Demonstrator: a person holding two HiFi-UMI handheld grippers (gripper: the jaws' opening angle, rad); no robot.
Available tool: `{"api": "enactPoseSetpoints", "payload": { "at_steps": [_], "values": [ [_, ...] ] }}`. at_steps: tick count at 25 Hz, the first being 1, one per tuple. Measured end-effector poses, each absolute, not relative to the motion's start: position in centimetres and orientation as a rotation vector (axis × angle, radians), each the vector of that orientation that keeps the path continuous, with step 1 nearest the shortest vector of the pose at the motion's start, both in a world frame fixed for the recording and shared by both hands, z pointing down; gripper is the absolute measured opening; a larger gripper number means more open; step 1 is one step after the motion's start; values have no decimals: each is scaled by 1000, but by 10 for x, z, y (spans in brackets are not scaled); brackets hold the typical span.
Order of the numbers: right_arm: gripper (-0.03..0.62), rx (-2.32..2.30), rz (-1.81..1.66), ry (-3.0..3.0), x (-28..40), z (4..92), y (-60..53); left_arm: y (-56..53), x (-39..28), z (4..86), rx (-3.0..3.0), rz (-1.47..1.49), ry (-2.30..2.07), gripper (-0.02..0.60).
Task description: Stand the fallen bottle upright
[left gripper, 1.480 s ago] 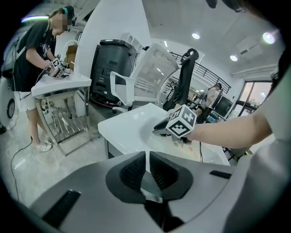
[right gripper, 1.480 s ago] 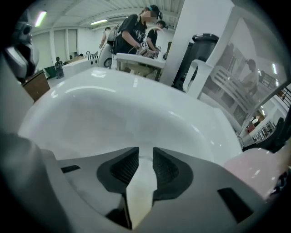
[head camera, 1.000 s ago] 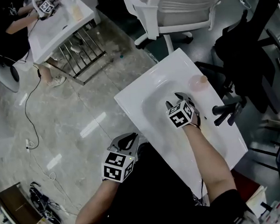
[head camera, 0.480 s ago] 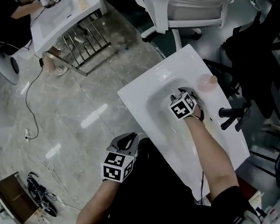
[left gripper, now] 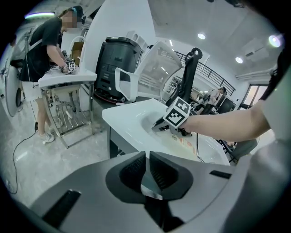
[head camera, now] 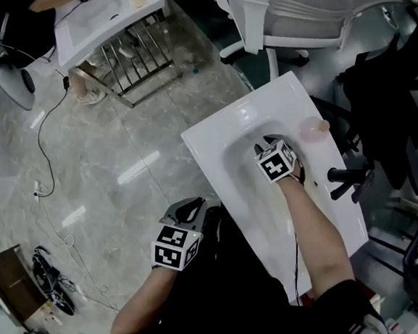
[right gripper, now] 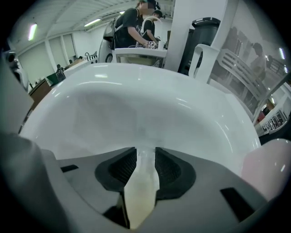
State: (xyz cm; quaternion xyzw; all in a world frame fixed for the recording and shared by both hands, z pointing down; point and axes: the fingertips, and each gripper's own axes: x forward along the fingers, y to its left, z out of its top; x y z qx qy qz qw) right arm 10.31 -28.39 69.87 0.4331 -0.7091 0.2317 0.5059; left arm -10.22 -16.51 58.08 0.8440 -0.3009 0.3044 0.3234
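My right gripper [head camera: 267, 144] reaches down into the white sink basin [head camera: 224, 136]. In the right gripper view a pale, cream-coloured bottle [right gripper: 142, 186] runs lengthwise between the jaws of that gripper [right gripper: 145, 154]. The jaws have just been closing, and both ribbed pads [right gripper: 123, 167] now lie against the bottle's sides. In the head view the bottle is hidden under the marker cube and the hand. My left gripper [head camera: 188, 210] hangs off the sink's near left edge, over the floor. Its jaws [left gripper: 148, 166] stand together with nothing between them.
A pink rounded cup [head camera: 312, 127] sits on the sink's rim to the right of the basin. Nearer me on that rim stands a black faucet [head camera: 345, 177]. White chairs [head camera: 304, 9] stand beyond the sink. People work at another white table [head camera: 101, 19] at the upper left.
The right gripper has sunk a little deeper into the basin. The left gripper has stayed beside the sink's edge. The view itself has drifted.
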Motion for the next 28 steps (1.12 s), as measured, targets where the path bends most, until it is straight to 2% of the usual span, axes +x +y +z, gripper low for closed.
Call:
{"api": "enactPoseSetpoints", "payload": {
  "at_steps": [2, 3, 4, 6, 9, 10, 12, 13, 17, 21, 28],
  "values": [
    [130, 1123, 552, -1777, 98, 677, -283, -167, -103, 579, 2220, 796, -789, 40],
    [96, 1178, 541, -1823, 94, 659, -285, -167, -102, 577, 2225, 795, -787, 40],
    [11, 1223, 521, -1869, 88, 639, -288, -167, -101, 576, 2231, 794, -782, 40],
    [12, 1221, 470, -1915, 78, 616, -288, -166, -98, 572, 2246, 795, -767, 40],
    [25, 1125, 437, -1858, 80, 624, -275, -162, -90, 566, 2271, 789, -741, 40],
    [76, 1106, 449, -1825, 86, 633, -270, -160, -87, 564, 2278, 786, -732, 40],
    [223, 1078, 497, -1762, 98, 655, -263, -156, -85, 564, 2284, 785, -717, 40],
    [229, 1063, 519, -1737, 103, 666, -262, -153, -86, 566, 2283, 789, -714, 40],
    [189, 989, 590, -1663, 104, 699, -264, -146, -95, 575, 2258, 805, -731, 40],
    [121, 986, 590, -1609, 105, 706, -275, -146, -108, 578, 2232, 803, -771, 40],
    [120, 923, 607, -1673, 83, 704, -271, -145, -111, 581, 2210, 786, -794, 40]
  ]
}}
